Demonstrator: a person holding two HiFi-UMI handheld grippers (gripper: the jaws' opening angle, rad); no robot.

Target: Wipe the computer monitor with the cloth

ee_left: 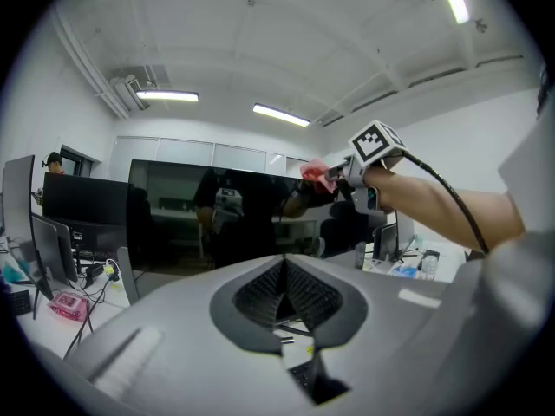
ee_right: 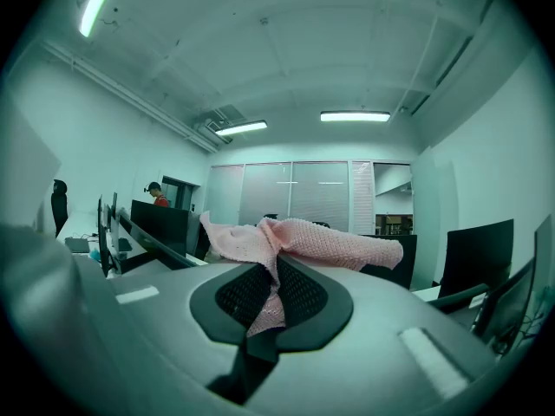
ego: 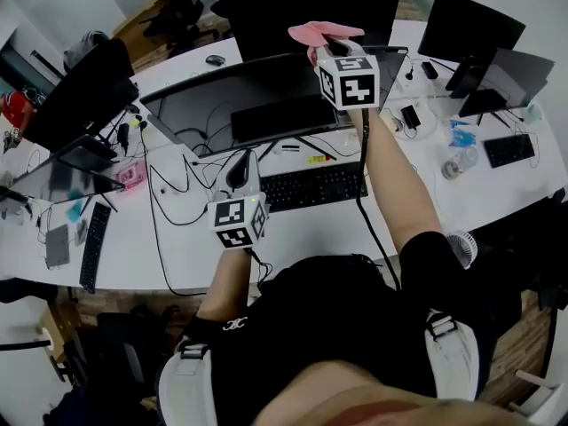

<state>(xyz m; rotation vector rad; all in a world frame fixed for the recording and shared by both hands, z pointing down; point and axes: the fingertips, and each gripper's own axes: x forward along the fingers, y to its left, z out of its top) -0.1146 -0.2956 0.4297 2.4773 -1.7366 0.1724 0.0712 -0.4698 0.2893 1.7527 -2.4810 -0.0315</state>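
Note:
A wide dark monitor [ego: 266, 105] stands on the white desk [ego: 169, 256] in front of me. My right gripper [ego: 325, 48] is raised at the monitor's upper right edge, shut on a pink cloth [ego: 321, 32]. In the right gripper view the cloth [ee_right: 303, 241] bunches out between the jaws of the right gripper [ee_right: 270, 276]. My left gripper [ego: 240, 163] hangs lower, above the desk in front of the screen. Seen in its own view, the left gripper [ee_left: 283, 271] is shut with nothing in it and faces the monitor [ee_left: 217, 224]. That view also shows the cloth [ee_left: 317, 173] up at the screen's top.
A black keyboard [ego: 315, 186] lies under the monitor, with loose cables to its left. More monitors stand behind [ego: 311, 7], at left [ego: 80, 96] and at right [ego: 470, 27]. A water bottle [ego: 461, 160] and a small fan [ego: 461, 247] sit at right.

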